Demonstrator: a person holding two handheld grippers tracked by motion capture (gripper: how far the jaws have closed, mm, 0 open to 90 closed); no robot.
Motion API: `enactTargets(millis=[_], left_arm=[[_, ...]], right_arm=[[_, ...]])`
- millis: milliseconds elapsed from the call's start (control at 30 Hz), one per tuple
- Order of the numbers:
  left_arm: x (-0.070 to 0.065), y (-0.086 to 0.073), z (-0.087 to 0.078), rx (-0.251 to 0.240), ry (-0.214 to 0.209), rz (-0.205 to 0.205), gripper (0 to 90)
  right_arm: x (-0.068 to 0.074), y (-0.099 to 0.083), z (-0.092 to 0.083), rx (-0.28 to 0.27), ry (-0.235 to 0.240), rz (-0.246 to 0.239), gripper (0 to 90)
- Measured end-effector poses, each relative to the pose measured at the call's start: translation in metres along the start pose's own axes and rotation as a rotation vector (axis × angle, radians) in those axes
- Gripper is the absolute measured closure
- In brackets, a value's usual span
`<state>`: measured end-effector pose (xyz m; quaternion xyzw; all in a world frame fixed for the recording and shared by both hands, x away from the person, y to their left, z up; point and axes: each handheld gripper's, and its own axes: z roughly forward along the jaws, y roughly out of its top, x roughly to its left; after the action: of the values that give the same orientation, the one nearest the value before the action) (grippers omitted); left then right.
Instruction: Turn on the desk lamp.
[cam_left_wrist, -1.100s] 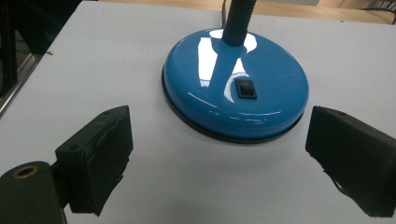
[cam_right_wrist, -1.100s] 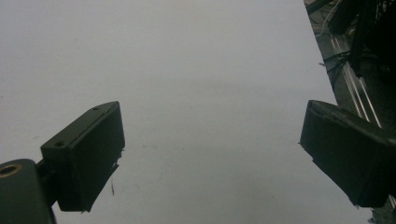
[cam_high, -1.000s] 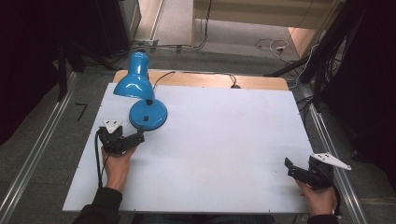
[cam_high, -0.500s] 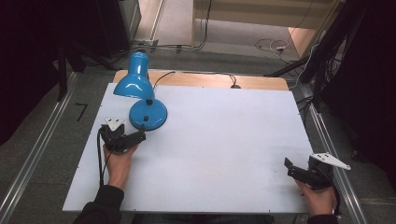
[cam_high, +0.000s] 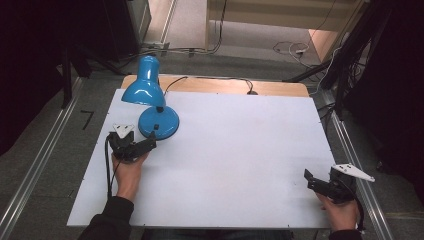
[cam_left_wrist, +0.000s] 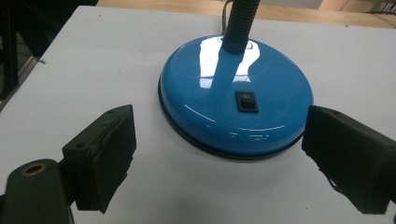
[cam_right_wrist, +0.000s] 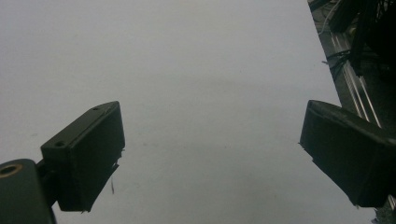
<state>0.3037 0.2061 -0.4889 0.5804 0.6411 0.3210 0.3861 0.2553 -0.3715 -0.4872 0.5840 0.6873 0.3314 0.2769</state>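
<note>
Black jaws of the left tool are spread wide and grasp nothing, aimed at the round base of the blue lamp, which stands just beyond them on the white counter near its far left corner. A black switch is set on the near side of the base. The lamp's neck rises from the base, and its shade is tipped toward the far left. Open counter lies to the right of the lamp. The right tool is held near the counter's near right edge, jaws likewise wide apart and empty above bare surface.
</note>
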Motion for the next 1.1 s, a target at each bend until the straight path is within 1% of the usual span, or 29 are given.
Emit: enactTargets(millis=[300,433,767,900,1100], left_arm=[[0.0,0.001,0.002,-0.01,0.008,-0.001,12.7],[0.0,0.002,0.003,-0.003,0.005,0.004,13.3],[-0.004,0.008,0.008,-0.007,0.003,0.006,14.3],[-0.006,0.012,0.011,-0.014,0.001,-0.002,15.3],[-0.01,0.015,0.018,-0.006,0.006,0.003,15.5]], right_arm=[[0.001,0.0,0.0,0.005,-0.003,0.004,5.1],[0.001,0.0,0.001,0.005,-0.001,0.003,5.1],[0.001,0.0,0.001,0.007,-0.001,-0.002,5.1],[0.001,0.0,0.002,0.008,-0.002,-0.004,5.1],[0.001,0.0,0.002,0.007,-0.001,-0.001,5.2]])
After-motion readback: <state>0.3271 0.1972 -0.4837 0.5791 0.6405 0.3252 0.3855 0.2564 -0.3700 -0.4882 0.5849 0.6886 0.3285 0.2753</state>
